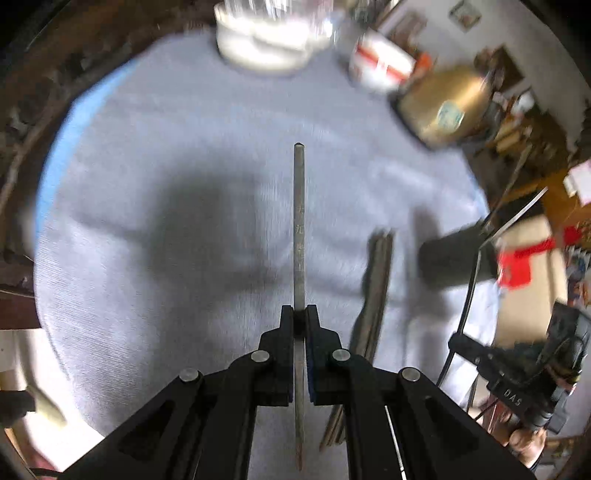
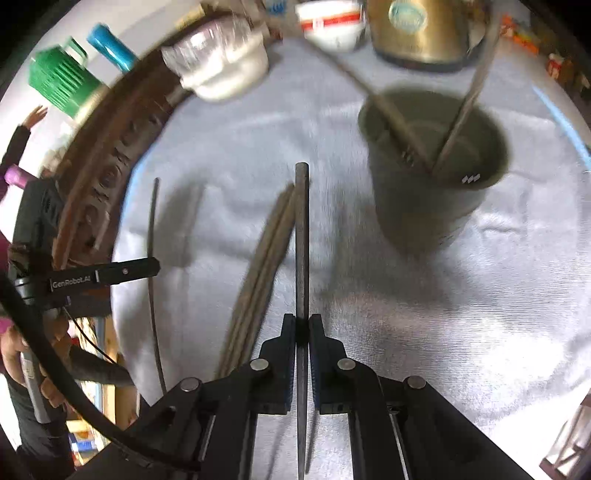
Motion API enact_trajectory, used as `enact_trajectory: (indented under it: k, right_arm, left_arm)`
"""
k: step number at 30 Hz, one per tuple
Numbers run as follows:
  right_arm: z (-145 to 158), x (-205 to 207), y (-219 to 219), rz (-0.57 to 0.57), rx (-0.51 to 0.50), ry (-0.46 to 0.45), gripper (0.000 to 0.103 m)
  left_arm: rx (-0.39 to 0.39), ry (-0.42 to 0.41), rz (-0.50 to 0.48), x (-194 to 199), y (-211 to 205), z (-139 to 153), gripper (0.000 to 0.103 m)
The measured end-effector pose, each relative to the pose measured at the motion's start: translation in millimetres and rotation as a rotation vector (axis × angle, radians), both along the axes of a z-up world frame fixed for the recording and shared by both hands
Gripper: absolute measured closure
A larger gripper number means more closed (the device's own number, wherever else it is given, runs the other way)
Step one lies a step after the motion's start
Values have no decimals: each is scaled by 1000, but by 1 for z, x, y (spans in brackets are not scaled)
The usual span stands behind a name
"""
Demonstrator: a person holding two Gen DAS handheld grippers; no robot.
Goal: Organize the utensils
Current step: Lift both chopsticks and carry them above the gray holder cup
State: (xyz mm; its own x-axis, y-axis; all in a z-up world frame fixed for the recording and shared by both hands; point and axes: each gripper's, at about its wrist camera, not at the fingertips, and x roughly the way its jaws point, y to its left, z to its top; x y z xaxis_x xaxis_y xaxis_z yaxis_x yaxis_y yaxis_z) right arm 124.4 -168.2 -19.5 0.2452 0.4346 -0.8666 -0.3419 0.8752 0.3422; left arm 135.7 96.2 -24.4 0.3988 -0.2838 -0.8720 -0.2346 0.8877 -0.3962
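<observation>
Chopsticks: two stand in the holder point(image 2: 436, 177) ahead-right of right fingers point(image 2: 303, 328). Each gripper's fingers, left point(image 1: 300, 317) too, clamp one chopstick. Bundle point(image 2: 258, 280) left of right fingers remains on worktop point(image 2: 443, 332).

Round desk point(image 1: 184, 122) covered with a pale grey-blue cloth point(image 2: 461, 314); dark carved wooden rim point(image 2: 110, 158) exposed at its edge. White wall point(image 1: 517, 33) behind, small framed picture point(image 1: 464, 13) on it. Cluttered wooden shelving point(image 1: 517, 122) to one side. Soft shadows fall across the cloth.
</observation>
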Motion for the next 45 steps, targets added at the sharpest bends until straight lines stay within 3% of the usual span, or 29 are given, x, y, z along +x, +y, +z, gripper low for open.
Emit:
enact_trajectory:
  k: [2,6,8,13,16,23,29,45]
  right_arm:
    - [12,-8,-10,-40,26,-74,95]
    - [33,-24,-40,-184,70,-271,95]
    - [38,-37,-51,-268,73,-381,95]
    - [41,-48,-74,-384,67,-534,95]
    - [46,-51,-79,-407,54,-609,95]
    - [42,-70,-77,-382,5,-672,95]
    - [45,-91,-82,-362,-8,-697,95]
    - [43,-97,-110,-426,93,-606,96]
  left_arm:
    - [19,-122,52,-15,1,18,97]
    - [137,-331,144,-41,-8,38,97]
    - [206,-421,164,-54,-20,39,97]
    - [335,-584,193,-70,-33,45,97]
    - [369,-602,176,-64,-35,42,97]
    - [406,-598,161,-91,-43,33,97]
    - [369,-603,157,-115,-37,36,96]
    - [256,-589,182,-130,-22,43,97]
